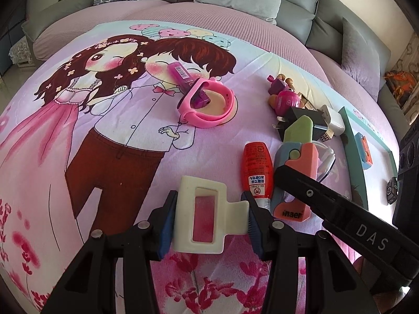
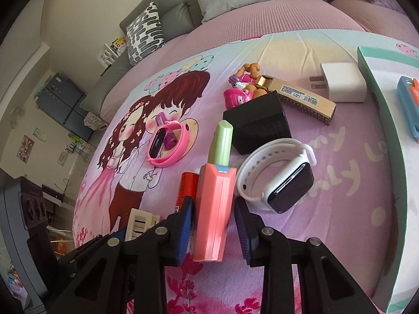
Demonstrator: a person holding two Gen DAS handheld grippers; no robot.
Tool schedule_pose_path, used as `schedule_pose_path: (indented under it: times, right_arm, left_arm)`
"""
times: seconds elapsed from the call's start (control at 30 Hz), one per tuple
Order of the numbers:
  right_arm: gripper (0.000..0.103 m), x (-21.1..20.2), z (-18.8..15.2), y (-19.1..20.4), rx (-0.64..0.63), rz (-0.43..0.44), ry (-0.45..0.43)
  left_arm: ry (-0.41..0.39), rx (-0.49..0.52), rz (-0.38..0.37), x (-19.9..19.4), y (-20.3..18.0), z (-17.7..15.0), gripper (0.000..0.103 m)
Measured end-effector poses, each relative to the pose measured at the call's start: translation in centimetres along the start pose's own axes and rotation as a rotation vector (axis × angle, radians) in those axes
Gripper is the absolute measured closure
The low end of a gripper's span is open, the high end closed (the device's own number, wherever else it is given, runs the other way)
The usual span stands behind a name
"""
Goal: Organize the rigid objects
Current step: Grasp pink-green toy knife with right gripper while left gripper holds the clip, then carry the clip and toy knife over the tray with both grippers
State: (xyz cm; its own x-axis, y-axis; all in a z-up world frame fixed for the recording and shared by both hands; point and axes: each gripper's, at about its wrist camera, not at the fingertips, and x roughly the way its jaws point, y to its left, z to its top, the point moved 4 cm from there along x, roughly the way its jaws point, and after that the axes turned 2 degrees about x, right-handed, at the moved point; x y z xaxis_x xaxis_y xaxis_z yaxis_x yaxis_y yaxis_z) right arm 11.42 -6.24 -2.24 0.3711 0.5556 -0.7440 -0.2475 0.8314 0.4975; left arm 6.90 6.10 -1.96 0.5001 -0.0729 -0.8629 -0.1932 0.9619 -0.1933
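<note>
Cream rectangular plastic clip (image 1: pixel 207 214) pinched in left gripper (image 1: pixel 208 222). Pink-and-green plastic toy knife (image 2: pixel 216 204), marked "naer", between right gripper (image 2: pixel 213 227) pads, left touching, right apart. Red tube (image 1: pixel 255 167) at one o'clock.

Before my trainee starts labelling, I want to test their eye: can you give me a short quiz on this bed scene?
1. True or false: the left gripper grips the clip.
2. Which watch lies just beside the toy knife that sits between the right gripper's fingers? A pink, B white, C black.
3. Fill in: the knife's blade is ____.
Key: 1 true; 2 B; 3 green.
</note>
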Motion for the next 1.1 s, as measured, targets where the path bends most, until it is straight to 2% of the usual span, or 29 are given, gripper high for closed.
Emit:
schedule_pose_path:
  times: [0.07,0.1,0.23,0.3,0.5,0.67,0.87,1.1]
  right_arm:
    - [0.072,0.0,0.0,-0.1,0.005,0.007,0.0]
    - [0.076,-0.1,0.0,-0.1,0.006,0.015,0.0]
    - [0.076,-0.5,0.0,0.1,-0.006,0.003,-0.013]
    - [0.08,-1.0,0.2,0.1,0.005,0.019,-0.026]
    - [0.081,-2.3,0.6,-0.2,0.016,0.039,-0.053]
    - [0.081,-3.2,0.8,-0.6,0.028,0.052,-0.06]
    - [0.081,-1.7,0.3,-0.3,-0.018,0.01,0.01]
    - [0.078,-0.3,-0.4,0.4,-0.093,-0.065,0.043]
  left_arm:
    - [-0.004,0.006,0.007,0.1,-0.1,0.0,0.053]
    - [-0.005,0.009,0.011,0.1,-0.1,0.0,0.053]
    - [-0.01,-0.002,0.005,-0.1,0.0,0.1,0.053]
    - [-0.019,-0.019,0.008,-0.3,0.4,0.3,0.053]
    - [-0.078,-0.013,0.057,-1.6,0.7,1.0,0.053]
    - [-0.094,-0.002,0.043,-2.1,0.0,1.3,0.053]
    - [-0.068,0.008,0.069,-1.5,-0.4,1.1,0.053]
    - [-0.026,-0.02,0.103,-0.6,0.9,0.5,0.053]
